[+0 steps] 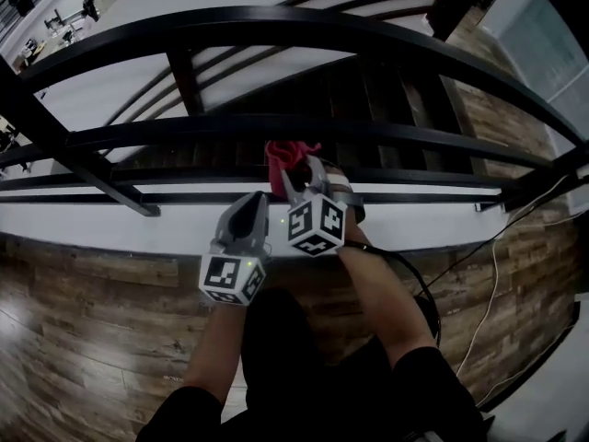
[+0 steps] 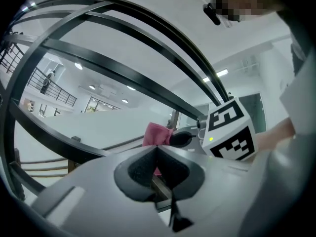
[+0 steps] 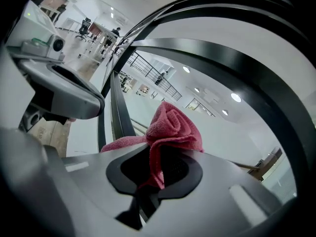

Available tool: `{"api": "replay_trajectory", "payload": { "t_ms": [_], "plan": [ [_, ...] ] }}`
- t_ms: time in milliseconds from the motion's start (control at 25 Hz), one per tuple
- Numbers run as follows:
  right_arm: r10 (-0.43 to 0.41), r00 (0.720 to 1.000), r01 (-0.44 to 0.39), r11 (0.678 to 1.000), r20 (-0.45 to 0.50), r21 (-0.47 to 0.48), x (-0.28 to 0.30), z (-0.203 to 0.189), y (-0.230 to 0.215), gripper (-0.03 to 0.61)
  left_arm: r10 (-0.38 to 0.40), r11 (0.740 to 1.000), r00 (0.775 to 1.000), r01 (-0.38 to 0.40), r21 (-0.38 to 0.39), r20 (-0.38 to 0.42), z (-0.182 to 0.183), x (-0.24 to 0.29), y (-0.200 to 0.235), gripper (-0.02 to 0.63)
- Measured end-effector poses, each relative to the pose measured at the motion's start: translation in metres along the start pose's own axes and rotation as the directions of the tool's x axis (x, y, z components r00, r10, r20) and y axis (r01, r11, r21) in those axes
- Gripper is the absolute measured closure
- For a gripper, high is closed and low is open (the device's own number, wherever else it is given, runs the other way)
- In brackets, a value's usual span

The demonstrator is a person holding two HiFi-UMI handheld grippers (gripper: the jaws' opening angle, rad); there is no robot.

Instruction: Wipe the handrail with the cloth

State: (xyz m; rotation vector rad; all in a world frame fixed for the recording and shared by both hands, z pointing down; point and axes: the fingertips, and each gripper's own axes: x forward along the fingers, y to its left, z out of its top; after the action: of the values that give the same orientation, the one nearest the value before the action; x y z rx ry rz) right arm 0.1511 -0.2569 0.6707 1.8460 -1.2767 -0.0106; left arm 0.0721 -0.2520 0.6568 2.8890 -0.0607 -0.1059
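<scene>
The left gripper [image 1: 250,212] points up at the handrail [image 1: 276,26] with its jaws together on nothing. It sits just beside the right gripper, a little nearer the person, on a forearm reaching forward. To its right, the cloth [image 3: 173,125] is a soft, light, red bunch, likely to fold and drag on the metal rather than slip. A pinch through its gathered middle suits it, with loose folds left free to wipe. The right gripper [image 3: 157,157] is clamped on that bunch. Its arm is stretched further, holding the cloth by the lower bars, about midway along. Contact with a bar cannot be told.
</scene>
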Motion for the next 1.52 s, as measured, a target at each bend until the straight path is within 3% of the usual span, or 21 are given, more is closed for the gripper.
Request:
{"api": "replay_trajectory", "payload": {
  "t_ms": [240, 520, 1160, 1520],
  "plan": [
    [-0.033, 0.999, 0.033, 0.999, 0.006, -0.017, -0.012, -0.020, -0.017, 0.534, 0.015, 0.999, 1.000, -0.014, 0.043, -0.025, -0.010, 0.013, -0.015, 0.614],
    [-0.046, 0.999, 0.046, 0.999, -0.005, -0.013, -0.024, -0.055, -0.035, 0.535, -0.029, 0.991, 0.998, 0.036, 0.127, -0.059, -0.017, 0.031, -0.052, 0.614],
    [-0.071, 0.997, 0.071, 0.997, -0.022, 0.012, -0.071, -0.153, -0.094, 0.535, -0.092, 0.985, 0.994, 0.100, 0.143, -0.062, -0.039, 0.095, -0.151, 0.614],
    [-0.112, 0.992, 0.115, 0.992, -0.061, 0.045, -0.097, -0.218, -0.134, 0.534, -0.170, 0.973, 0.982, 0.181, 0.141, -0.084, -0.066, 0.136, -0.209, 0.614]
  ]
}}
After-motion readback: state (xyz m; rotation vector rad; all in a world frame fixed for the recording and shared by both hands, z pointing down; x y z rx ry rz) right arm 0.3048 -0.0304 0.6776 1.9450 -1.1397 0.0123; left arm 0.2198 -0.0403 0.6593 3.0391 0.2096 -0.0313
